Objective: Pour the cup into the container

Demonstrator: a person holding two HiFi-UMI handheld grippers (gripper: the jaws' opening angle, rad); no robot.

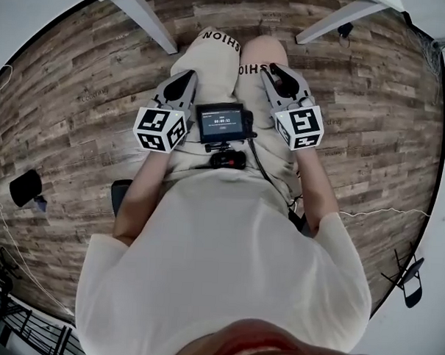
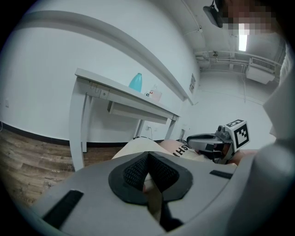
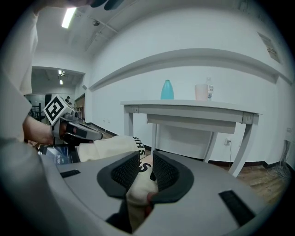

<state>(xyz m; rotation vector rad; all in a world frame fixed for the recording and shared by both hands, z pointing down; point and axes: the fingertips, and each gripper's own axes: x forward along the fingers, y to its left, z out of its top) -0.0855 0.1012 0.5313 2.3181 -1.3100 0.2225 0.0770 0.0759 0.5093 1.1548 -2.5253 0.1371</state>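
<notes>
A white table [image 3: 193,105] stands ahead, its top above the grippers. On it are a teal bottle-shaped container [image 3: 167,90] and a pale translucent cup [image 3: 201,91] with a small clear bottle right behind it. The left gripper view shows the teal container [image 2: 136,83] on that table [image 2: 115,92]. Both grippers hover over the seated person's lap, far from the table. My left gripper [image 1: 186,79] has its pads meeting at the tips, empty [image 2: 146,156]. My right gripper [image 1: 277,76] has a narrow gap between its pads [image 3: 145,159], with only the trouser leg behind it.
A small screen device [image 1: 223,123] hangs at the person's chest between the grippers. Two white table legs [image 1: 145,15] [image 1: 347,17] stand on the wood-plank floor ahead. A black object [image 1: 25,187] lies on the floor at left, a dark stand [image 1: 409,280] at right.
</notes>
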